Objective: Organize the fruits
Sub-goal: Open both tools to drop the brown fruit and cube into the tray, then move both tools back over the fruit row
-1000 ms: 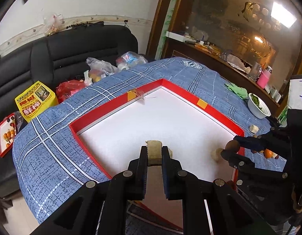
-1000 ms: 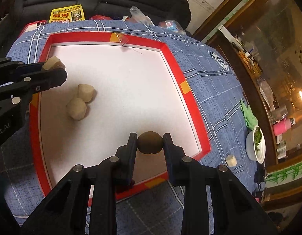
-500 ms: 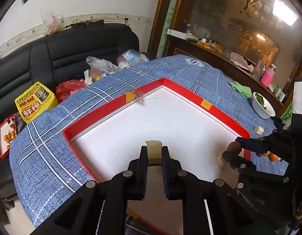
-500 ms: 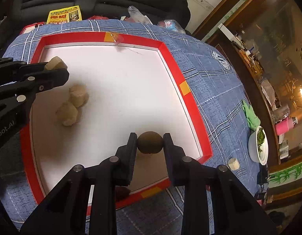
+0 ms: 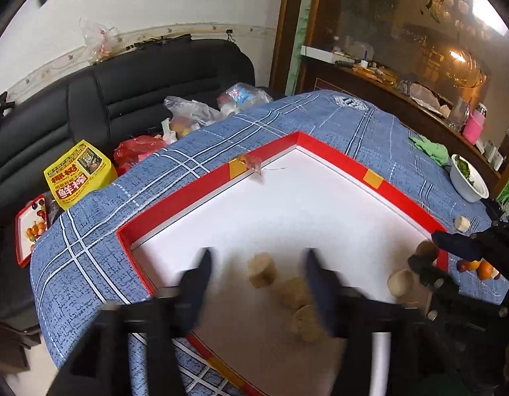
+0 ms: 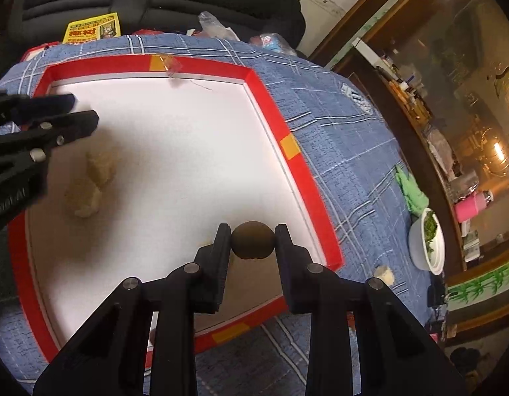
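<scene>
A white tray with a red rim (image 5: 175, 199) lies on the blue plaid table. My left gripper (image 5: 256, 270) is open and motion-blurred above a beige fruit chunk (image 5: 261, 269), which sits beside two similar chunks (image 5: 292, 292) in the tray. Another chunk (image 5: 399, 282) lies near the tray's right edge. My right gripper (image 6: 252, 239) is shut on a round brown fruit (image 6: 252, 240) above the tray's near right part (image 6: 307, 184). The beige chunks (image 6: 90, 181) show at left, below the left gripper (image 6: 76, 112).
A beige chunk (image 5: 461, 222) and small orange and red fruits (image 5: 479, 267) lie on the cloth right of the tray. A white bowl of greens (image 5: 469, 181) stands at the table's right edge. A black sofa (image 5: 122, 92) with bags, a yellow box and a fruit tray lies behind.
My left gripper has opened and let go of its beige chunk, which now rests in the tray beside the others. My right gripper still holds the brown fruit and moved little.
</scene>
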